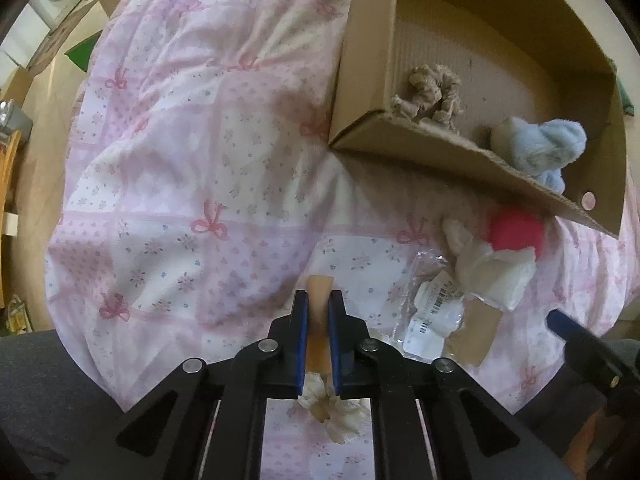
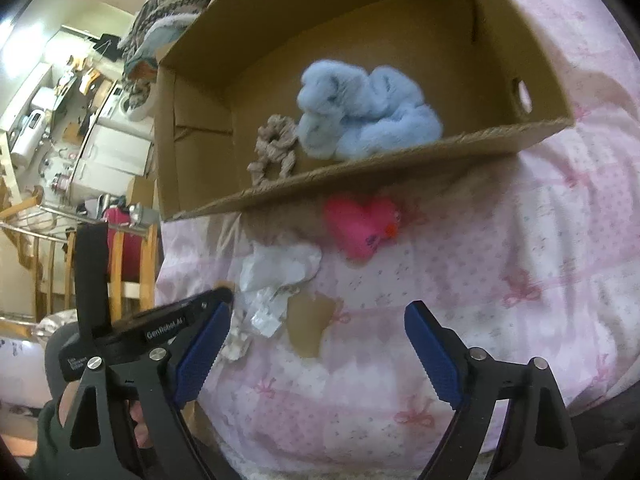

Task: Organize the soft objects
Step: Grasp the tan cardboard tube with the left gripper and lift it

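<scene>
We see our left claw (image 1: 319,312) closed on one tan card (image 1: 320,292) with a cream scrunchie (image 1: 334,410) hanging beneath it, above the pink bedspread (image 1: 180,160). Our right claw (image 2: 316,344) gapes wide, holding nothing. One cardboard box (image 2: 400,166) contains two items: a beige scrunchie (image 2: 274,148) and a blue plush (image 2: 360,116). One pink heart (image 2: 362,226) lies just outside.
</scene>
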Motion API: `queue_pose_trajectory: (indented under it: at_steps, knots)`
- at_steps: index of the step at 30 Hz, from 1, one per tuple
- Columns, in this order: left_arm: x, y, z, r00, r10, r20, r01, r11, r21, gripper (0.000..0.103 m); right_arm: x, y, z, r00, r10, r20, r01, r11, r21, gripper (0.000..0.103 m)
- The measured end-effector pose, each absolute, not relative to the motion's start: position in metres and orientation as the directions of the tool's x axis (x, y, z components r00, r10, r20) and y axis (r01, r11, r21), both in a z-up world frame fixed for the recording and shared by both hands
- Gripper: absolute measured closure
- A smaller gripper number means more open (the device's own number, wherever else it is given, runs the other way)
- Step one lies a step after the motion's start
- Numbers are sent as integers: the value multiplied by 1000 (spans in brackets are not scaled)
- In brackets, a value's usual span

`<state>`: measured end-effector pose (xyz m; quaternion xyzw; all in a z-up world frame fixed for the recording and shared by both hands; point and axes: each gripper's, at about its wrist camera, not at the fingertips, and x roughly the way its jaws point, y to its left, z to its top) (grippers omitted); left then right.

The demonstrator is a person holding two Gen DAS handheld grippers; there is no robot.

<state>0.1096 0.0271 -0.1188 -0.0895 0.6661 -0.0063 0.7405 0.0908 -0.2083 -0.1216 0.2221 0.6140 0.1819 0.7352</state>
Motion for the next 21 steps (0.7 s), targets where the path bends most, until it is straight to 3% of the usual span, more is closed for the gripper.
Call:
queue_pose_trajectory:
  at_steps: [5, 10, 17, 19, 21]
  knots:
    - [106, 35, -94, 192, -143, -971, -121, 978, -168, 95, 90, -204, -125, 153, 564, -811, 3, 821, 571, 19]
    - [102, 38, -73, 237, -151, -960, -119, 976, -183, 95, 92, -199, -138, 111, 543, -832, 16, 836, 548, 45]
    - [105, 24, -77, 231, -155, -961, -98, 978, -182, 95, 103, -184, -154, 57, 549, -834, 8, 835, 551, 46]
    - [110, 18, -81, 229, -154, -961, -93, 979, -179, 95, 104, -181, -160, 38, 546, -837, 5, 837, 547, 58]
    - [107, 17, -83, 230, -151, -961, -90, 980, -175, 95, 103, -177, -164, 25, 532, -846, -3, 847, 532, 63]
